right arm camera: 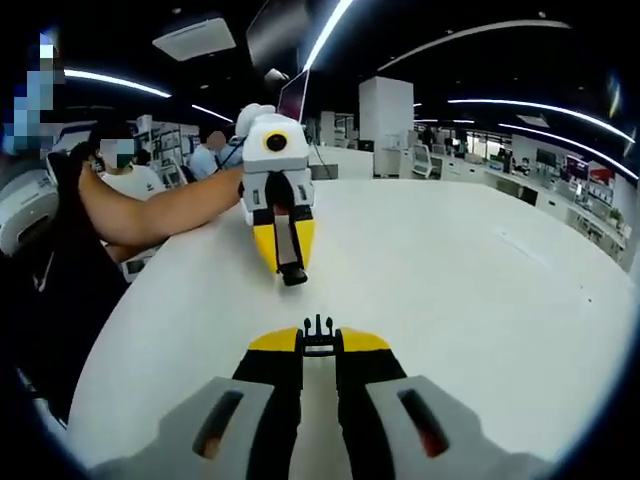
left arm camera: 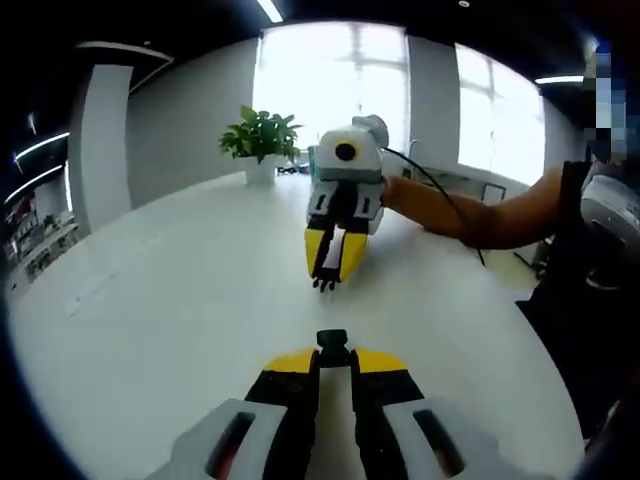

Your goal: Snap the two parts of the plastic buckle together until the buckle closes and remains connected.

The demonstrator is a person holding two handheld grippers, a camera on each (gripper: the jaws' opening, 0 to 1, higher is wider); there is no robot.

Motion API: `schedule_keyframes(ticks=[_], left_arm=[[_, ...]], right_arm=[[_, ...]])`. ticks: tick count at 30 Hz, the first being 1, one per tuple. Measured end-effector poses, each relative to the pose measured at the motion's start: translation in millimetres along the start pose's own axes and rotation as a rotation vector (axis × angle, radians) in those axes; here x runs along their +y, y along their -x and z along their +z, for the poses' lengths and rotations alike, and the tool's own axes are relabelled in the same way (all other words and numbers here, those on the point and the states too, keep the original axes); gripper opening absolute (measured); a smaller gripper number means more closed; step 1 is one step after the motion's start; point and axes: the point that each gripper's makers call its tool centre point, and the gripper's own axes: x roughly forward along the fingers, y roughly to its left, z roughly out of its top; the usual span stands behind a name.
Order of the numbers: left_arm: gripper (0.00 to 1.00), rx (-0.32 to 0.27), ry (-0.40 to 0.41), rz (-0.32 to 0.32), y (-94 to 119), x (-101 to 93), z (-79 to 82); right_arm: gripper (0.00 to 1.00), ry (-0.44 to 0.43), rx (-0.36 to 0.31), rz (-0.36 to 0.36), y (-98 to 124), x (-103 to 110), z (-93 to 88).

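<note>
My left gripper (left arm camera: 334, 362) rises from the bottom of the left gripper view, shut on the black socket half of the buckle (left arm camera: 333, 345), which pokes out past its yellow tips. Facing it over the white table (left arm camera: 180, 300) is my right gripper (left arm camera: 334, 262), with the pronged half (left arm camera: 325, 283) hanging from its tips. In the right gripper view, my right gripper (right arm camera: 318, 345) is shut on the pronged half (right arm camera: 318, 330). The left gripper (right arm camera: 285, 250) opposite holds the socket half (right arm camera: 293, 273). The two halves point at each other with a gap between them.
The person's bare forearm (left arm camera: 480, 215) reaches in from the right behind the right gripper, with a black cable (left arm camera: 440, 190) along it. A potted plant (left arm camera: 262, 137) stands at the table's far edge by bright windows. Seated people (right arm camera: 125, 165) are beyond the table (right arm camera: 480, 290).
</note>
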Motion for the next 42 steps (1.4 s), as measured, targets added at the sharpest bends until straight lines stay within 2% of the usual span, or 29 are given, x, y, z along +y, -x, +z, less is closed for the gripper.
schedule_keyframes(ticks=[5,12,20,34,42], left_arm=[[0.11,0.007,-0.007,0.007,-1,0.4,-1.5],[0.11,-0.009,-0.011,-0.031,-2,-5.0,-0.3],[0.11,0.002,-0.081,-0.078,-8,-15.1,-4.8],[0.11,-0.029,-0.095,-0.103,-11,-20.0,-1.7],[0.11,-0.012,-0.101,-0.103,-16,-18.9,-5.6]], right_arm=[[0.10,-0.003,0.004,0.029,0,5,-0.2],[0.10,0.001,0.016,0.066,-1,12,-1.7],[0.10,0.009,0.026,0.129,-3,26,-2.1],[0.10,0.017,0.034,0.149,-4,30,-3.8],[0.10,0.024,0.042,0.151,-7,32,-5.5]])
